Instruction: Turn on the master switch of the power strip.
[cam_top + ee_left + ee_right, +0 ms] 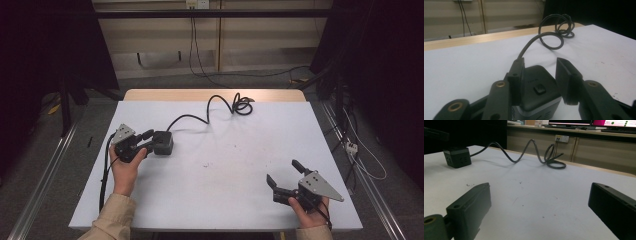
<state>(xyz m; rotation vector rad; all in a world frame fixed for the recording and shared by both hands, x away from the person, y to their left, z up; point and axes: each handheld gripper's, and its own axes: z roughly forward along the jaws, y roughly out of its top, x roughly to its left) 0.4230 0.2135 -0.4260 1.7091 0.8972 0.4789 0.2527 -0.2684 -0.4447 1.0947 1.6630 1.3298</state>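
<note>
- Socket cube [163,143] sits on the white table [225,165], left side, between the jaws of my left claw [541,75].
- Left claw is apart: one pad looks to be against the cube's side, the other has a visible gap. Not clamped.
- Right claw [283,175] hovers wide apart over bare table near the front right corner, holding nothing.
- Cube's black cord [210,107] runs back to a loose coil near the far edge.
- Risk: closing off-centre would shove or twist the cube instead of gripping it.
- Risk: lifting could tug the coil taut; the stiff cord may then yank the cube out of a shallow grip.
</note>
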